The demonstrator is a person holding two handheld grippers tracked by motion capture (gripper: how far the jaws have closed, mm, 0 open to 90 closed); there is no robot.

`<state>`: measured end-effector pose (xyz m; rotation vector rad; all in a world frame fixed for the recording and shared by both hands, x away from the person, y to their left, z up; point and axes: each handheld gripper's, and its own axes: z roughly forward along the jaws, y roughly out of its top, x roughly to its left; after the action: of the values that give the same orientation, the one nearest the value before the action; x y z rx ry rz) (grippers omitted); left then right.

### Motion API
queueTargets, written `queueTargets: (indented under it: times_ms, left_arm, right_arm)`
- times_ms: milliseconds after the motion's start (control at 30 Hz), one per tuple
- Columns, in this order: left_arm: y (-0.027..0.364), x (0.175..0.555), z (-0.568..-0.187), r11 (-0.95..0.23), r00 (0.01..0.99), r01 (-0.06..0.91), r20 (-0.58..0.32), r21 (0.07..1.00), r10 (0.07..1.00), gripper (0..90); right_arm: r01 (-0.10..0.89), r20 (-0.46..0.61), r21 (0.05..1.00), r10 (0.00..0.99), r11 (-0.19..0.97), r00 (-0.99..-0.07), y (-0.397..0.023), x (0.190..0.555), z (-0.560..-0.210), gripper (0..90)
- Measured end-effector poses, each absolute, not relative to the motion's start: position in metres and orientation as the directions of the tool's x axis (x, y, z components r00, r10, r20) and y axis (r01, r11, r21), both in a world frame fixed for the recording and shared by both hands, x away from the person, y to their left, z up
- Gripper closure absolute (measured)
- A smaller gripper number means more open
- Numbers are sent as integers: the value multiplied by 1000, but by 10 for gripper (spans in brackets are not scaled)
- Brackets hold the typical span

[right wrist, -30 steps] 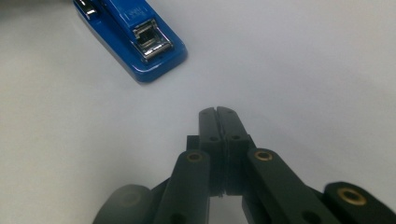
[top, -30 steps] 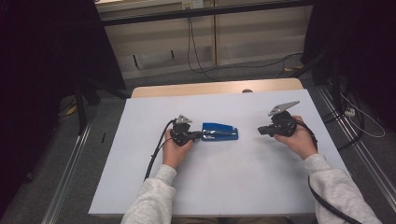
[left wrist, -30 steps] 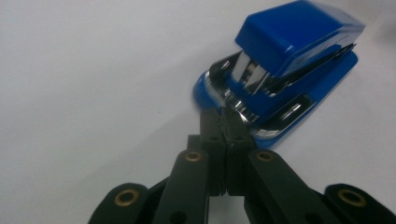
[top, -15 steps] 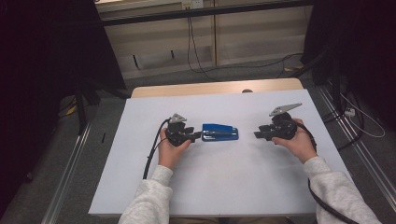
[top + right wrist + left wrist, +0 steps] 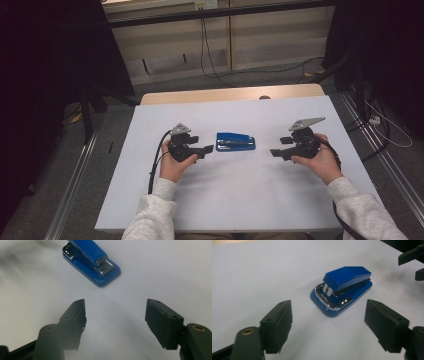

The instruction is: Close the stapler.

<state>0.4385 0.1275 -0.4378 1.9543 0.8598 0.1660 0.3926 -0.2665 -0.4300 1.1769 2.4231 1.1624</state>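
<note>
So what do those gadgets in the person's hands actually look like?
Both are black handheld tongs. The left tongs and right tongs each end in two chunky black jaws with flat pads, brass-coloured screw holes behind. Each carries a grey three-cornered plate and trails a black cable. The sleeves are light grey.

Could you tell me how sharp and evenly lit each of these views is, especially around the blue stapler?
High view: dim, the surroundings nearly black, the white table evenly lit, the stapler small but clear. Left gripper view: stapler crisp, with glints on its chrome; the near jaws slightly soft. Right gripper view: stapler fairly sharp, the near jaws and top left corner blurred and hazy.
</note>
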Motion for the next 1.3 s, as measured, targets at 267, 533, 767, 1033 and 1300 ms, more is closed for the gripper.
queueTargets:
  times_ms: [267,533,767,1033,1300]
  left_arm:
    - [132,430,-434,-302,746,496,-222,815,627,140]
    - [144,419,-431,-300,754,487,-222,820,618,113]
    - [155,412,-430,-298,750,485,-216,822,625,91]
    - [169,402,-428,-304,744,476,-194,825,639,74]
    - [184,392,-428,-293,739,469,-188,833,647,71]
  right_arm:
    - [575,150,731,736,367,-661,-266,381,-430,231]
    - [575,153,737,741,355,-654,-275,368,-429,186]
    - [570,151,737,734,362,-662,-274,358,-429,160]
    - [566,141,731,727,381,-672,-273,349,-429,148]
    - [567,138,725,724,391,-676,-275,336,-430,143]
